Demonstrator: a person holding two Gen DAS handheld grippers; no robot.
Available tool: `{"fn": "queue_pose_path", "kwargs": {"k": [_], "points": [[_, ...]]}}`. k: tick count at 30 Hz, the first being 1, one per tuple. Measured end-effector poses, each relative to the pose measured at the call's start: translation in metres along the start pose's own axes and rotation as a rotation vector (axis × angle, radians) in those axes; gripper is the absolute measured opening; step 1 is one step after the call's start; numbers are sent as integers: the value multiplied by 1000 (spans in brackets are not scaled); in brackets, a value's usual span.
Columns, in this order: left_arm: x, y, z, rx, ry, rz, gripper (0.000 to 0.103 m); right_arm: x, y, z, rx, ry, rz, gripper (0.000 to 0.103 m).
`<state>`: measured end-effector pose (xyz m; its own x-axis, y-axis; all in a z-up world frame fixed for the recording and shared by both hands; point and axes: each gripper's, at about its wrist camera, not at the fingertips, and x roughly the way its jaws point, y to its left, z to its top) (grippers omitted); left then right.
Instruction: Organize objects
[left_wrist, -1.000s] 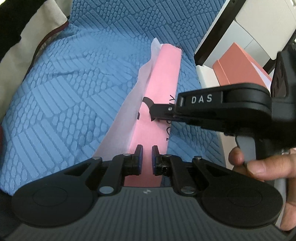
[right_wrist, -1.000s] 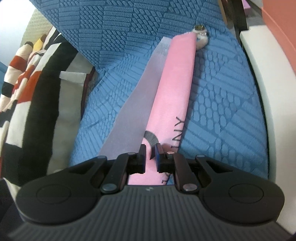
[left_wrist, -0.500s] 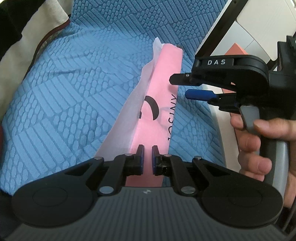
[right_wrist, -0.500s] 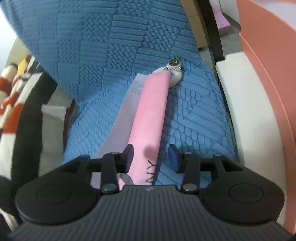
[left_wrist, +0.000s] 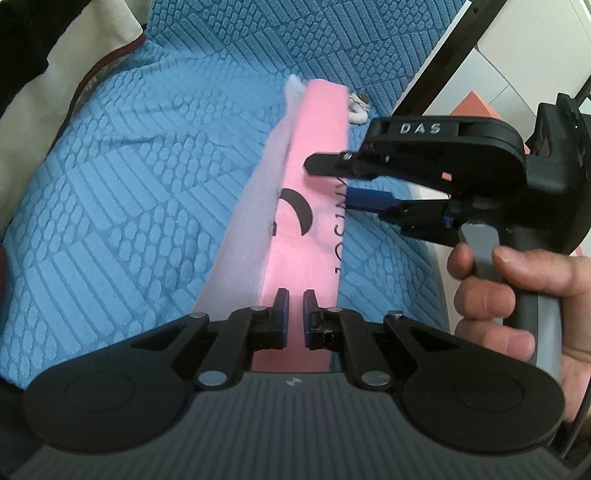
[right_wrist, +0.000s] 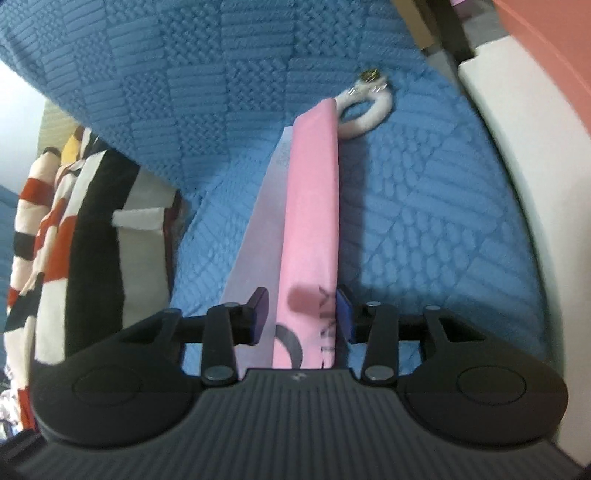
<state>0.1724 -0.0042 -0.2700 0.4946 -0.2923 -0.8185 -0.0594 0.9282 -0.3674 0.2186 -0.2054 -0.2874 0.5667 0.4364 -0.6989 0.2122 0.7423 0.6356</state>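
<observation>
Open blue cover (right_wrist: 424, 221) right of the pink bag (right_wrist: 314, 206); striped cushions (right_wrist: 74, 229) crowd the left.

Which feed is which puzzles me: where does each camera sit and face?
Left wrist: on left hand-held gripper, looking down along pink cloth on blue cushion; right hand-held gripper and hand show.
Right wrist: on right hand-held gripper, looking down the cloth; only its fingers show.
Shared: cloth, cushion, white ring.
</observation>
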Motion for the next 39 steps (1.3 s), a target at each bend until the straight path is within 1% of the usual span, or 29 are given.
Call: {"fn": "queue_pose_path", "kwargs": {"k": [1, 2, 5, 10, 14, 15, 16, 17, 18, 19, 24, 29, 31, 34, 39], "points": [[0, 0, 0, 1, -2, 2, 11, 1, 2, -2, -15, 10, -9, 21], [-1, 0, 0, 0, -5, 4, 11, 2, 4, -3, -33, 11, -30, 13], [-2, 2, -1, -6, -14, 8, 11, -1, 6, -4, -40, -2, -30, 10], [-7, 0, -3, 12, -37, 21, 11, -6, 14, -6, -87, -14, -33, 9], [-10, -1, -4, 14, -44, 18, 11, -8, 12, -8, -83, -9, -36, 9], [-10, -1, -4, 13, -45, 20, 16, -9, 12, -8, -83, -7, -35, 9], [-10, -1, -4, 12, -46, 18, 24, -9, 12, -8, -83, -5, -35, 9], [-10, -1, -4, 10, -47, 18, 28, -9, 13, -8, -85, -4, -33, 9], [-11, -1, -4, 10, -51, 18, 35, -10, 12, -9, -87, -2, -32, 9], [-11, -2, -4, 14, -54, 16, 37, -11, 11, -9, -88, 0, -34, 9], [-13, -12, -8, 49, -72, -4, 40, -11, 14, -11, -97, 17, -37, 9], [-13, -22, -13, 85, -84, -11, 40, -13, 16, -12, -98, 28, -29, 9], [-12, -24, -14, 95, -84, -1, 40, -14, 15, -12, -95, 30, -28, 9], [-8, -26, -16, 113, -77, 40, 40, -15, 13, -12, -93, 37, -42, 9], [-7, -34, -22, 156, -83, 69, 40, -20, 12, -14, -97, 37, -57, 9]]}}
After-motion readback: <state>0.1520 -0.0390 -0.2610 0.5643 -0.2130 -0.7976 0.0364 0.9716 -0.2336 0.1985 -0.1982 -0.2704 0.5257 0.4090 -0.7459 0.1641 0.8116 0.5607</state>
